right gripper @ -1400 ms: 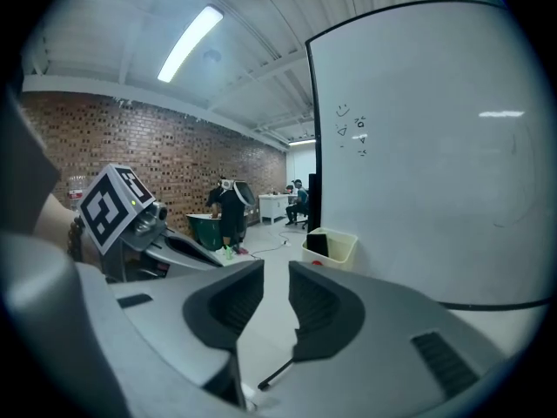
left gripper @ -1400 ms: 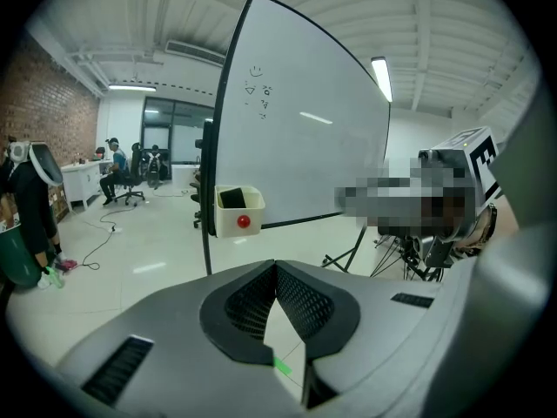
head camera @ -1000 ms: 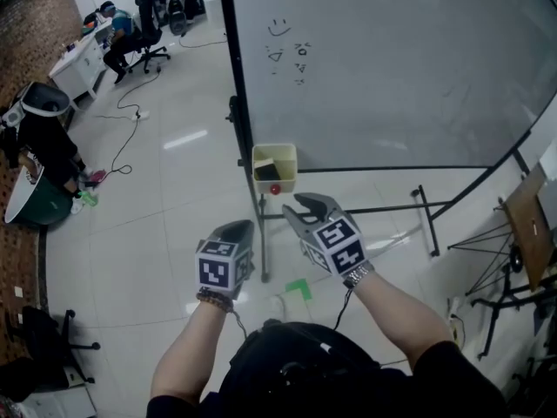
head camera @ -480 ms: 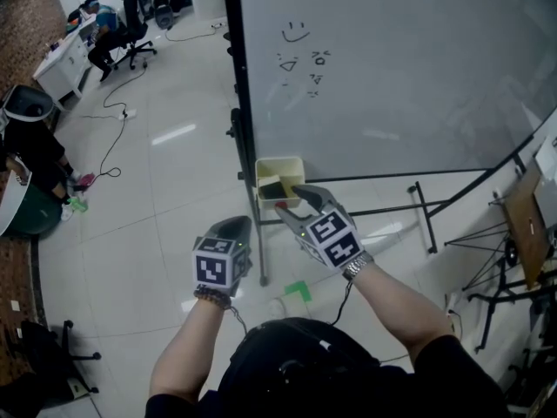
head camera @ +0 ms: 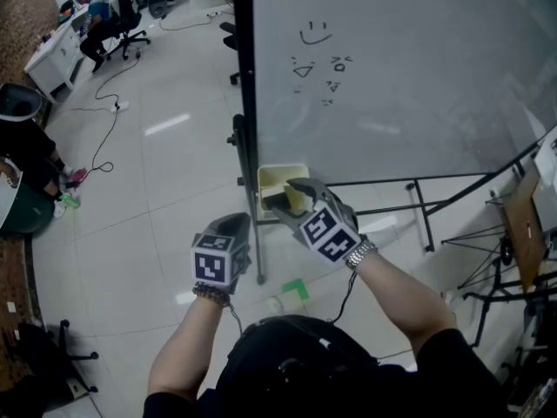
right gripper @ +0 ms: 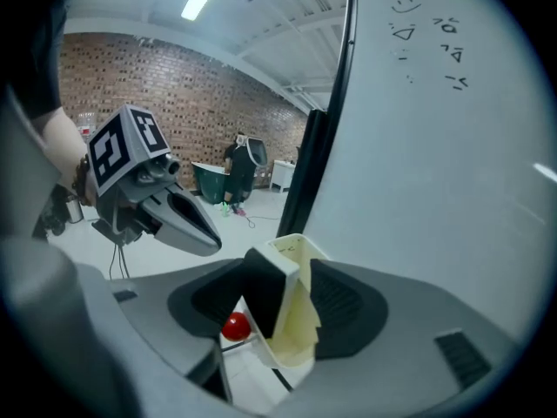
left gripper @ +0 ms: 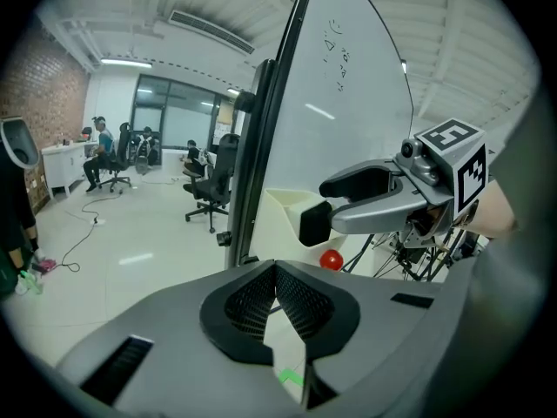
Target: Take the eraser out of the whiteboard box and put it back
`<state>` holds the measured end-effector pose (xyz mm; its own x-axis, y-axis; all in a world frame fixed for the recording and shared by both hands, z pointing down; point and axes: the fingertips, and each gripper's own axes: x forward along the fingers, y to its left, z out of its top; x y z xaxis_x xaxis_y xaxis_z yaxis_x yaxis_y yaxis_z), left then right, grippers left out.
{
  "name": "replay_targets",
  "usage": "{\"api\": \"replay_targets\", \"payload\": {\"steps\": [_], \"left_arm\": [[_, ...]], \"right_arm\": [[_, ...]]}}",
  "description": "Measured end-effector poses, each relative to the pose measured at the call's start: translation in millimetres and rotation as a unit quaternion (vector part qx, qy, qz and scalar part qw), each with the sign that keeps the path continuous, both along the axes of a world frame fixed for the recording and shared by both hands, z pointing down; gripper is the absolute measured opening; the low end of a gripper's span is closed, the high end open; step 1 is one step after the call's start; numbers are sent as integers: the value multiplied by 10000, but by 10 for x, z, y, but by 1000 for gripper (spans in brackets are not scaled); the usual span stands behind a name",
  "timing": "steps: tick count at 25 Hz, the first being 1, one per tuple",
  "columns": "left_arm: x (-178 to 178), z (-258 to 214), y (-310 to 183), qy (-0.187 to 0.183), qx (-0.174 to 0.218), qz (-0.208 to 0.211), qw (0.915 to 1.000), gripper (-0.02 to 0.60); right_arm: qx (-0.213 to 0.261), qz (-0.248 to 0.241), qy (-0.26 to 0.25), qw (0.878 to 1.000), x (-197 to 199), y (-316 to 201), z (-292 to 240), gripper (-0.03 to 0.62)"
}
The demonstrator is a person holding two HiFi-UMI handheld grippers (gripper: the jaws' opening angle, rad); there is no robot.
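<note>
The right arm reached forward and down to the whiteboard box (head camera: 280, 172) at the whiteboard's lower edge. The right fingers (right gripper: 344, 307) had just been opening and stood wide apart, with the eraser (right gripper: 264, 299) upright in the box between them. The left fingers (left gripper: 305, 307), pressed together and empty, pointed downward just short of the box.

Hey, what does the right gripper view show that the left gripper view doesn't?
Only the right gripper view: the eraser in the box, between the right tongs, whose jaws have just been opening, and a brick wall. Only the left gripper view: office chairs with seated people, a green floor mark. Both: the box, the red ball, the whiteboard with doodles.
</note>
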<state>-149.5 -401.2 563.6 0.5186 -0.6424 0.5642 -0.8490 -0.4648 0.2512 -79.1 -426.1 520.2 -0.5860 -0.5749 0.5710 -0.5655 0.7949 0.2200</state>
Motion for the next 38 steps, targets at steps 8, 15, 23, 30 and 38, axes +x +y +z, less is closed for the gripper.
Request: {"api": "replay_targets", "payload": {"steps": [8,15,23,30,38], "left_arm": [[-43,113,-124,12,-108,-14,9999,0],[-57,90,-133,14,-80,-15,10000,0],[-29,3,-74,-16,-10,-5,10000,0],[1,-62,66,-106,53,-51,9999,0],[132,-170,322,-167,106,-46,9998,0]], "right_arm": [[-3,-310,308,9990,-112,-81,130,258],[121,-257,197,9994,-123,-48,73,221],[317,63,-137,9994,-25,-45,-135,209],[562,325,-401,9971,95,22,-360,207],[911,537,-726,9917,276,211,-693,202]]}}
